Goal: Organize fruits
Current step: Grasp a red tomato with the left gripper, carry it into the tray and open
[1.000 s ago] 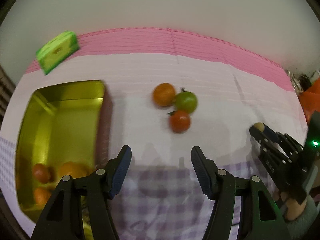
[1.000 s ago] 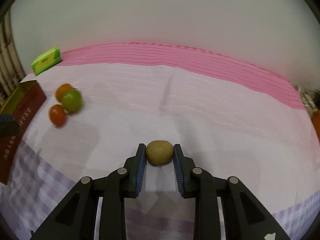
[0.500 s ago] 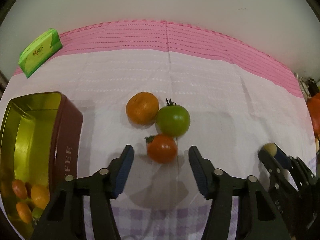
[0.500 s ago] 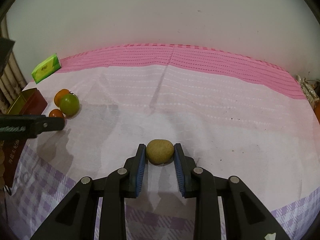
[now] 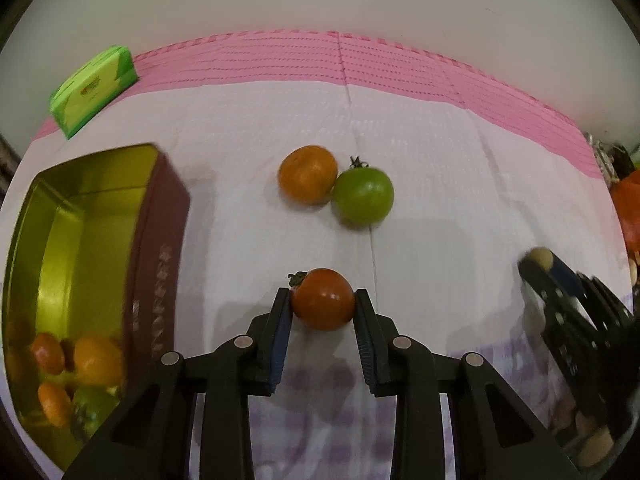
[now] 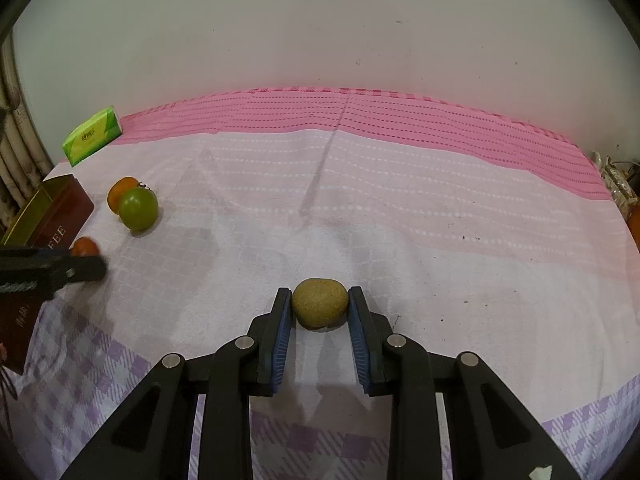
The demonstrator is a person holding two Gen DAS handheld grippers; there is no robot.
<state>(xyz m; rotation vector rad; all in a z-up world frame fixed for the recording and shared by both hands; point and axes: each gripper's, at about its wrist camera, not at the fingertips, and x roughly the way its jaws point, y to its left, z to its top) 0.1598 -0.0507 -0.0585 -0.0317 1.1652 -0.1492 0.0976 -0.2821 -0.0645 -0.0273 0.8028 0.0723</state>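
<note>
Green packet on the cloth

A green tissue packet lies far left on the pink-edged cloth, before a white wall.

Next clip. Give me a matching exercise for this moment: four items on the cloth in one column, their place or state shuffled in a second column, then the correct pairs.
Items
1. red tomato
2. kiwi
3. green tomato
4. green tissue pack

Places or states
A. touching the orange fruit, free on the cloth
B. held in the right tongs
C. at the far edge, by the pink stripe
D. held in the left tongs, whose jaws have just been closing

Pairs: 1-D, 2-B, 3-A, 4-C
</note>
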